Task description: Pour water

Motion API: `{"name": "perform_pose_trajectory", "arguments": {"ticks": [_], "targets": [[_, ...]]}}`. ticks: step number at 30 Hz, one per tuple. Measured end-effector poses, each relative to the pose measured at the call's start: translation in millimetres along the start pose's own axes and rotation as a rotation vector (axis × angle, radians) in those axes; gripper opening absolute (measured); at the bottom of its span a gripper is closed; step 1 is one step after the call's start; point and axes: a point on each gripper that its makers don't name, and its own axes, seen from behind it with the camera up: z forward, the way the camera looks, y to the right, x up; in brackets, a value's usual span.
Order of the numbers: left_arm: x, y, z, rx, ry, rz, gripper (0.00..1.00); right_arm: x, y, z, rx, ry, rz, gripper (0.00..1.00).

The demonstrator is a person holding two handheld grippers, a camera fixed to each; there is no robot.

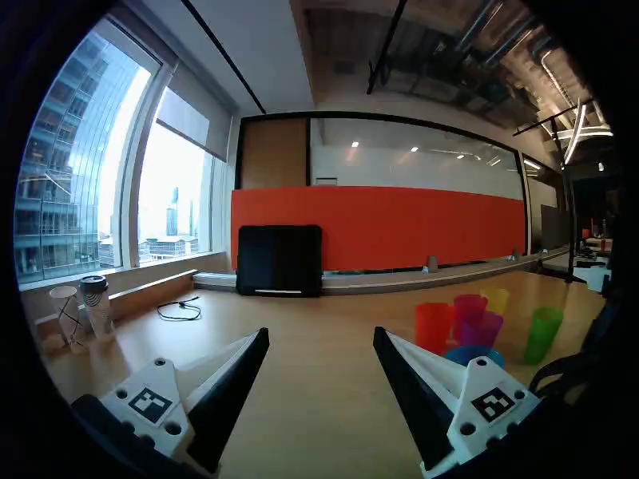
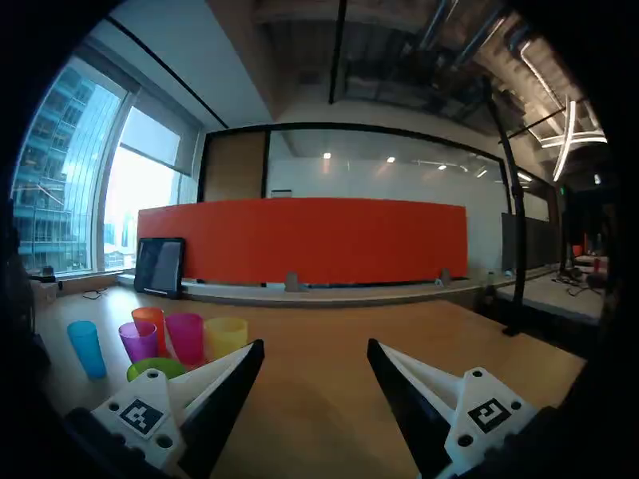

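Several coloured plastic cups stand grouped on a wooden table (image 1: 319,359). In the left gripper view they are to the right: a red cup (image 1: 432,326), a magenta cup (image 1: 468,307), a purple cup (image 1: 482,329), a yellow cup (image 1: 497,299), a green cup (image 1: 543,333) and a blue cup (image 1: 471,353) partly behind my right finger. My left gripper (image 1: 319,339) is open and holds nothing. In the right gripper view the cups are at the lower left: blue cup (image 2: 86,347), purple cup (image 2: 138,340), orange-red cup (image 2: 149,319), magenta cup (image 2: 185,337), yellow cup (image 2: 225,335), green cup (image 2: 155,368). My right gripper (image 2: 314,347) is open and empty.
A black monitor (image 1: 279,259) leans against the orange partition (image 1: 383,227) at the table's far edge. A black cable (image 1: 180,309) lies before it. Two paper coffee cups (image 1: 94,303) stand on the window sill at the left. A black pole (image 2: 517,239) rises at the right.
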Motion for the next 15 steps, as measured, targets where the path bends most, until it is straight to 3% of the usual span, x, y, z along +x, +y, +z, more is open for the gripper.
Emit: {"name": "perform_pose_trajectory", "arguments": {"ticks": [15], "targets": [[-0.3, 0.3, 0.1, 0.000, 0.000, -0.001, 0.97, 0.2, -1.0, -2.1, 0.002, 0.000, 0.001, 1.00]]}}
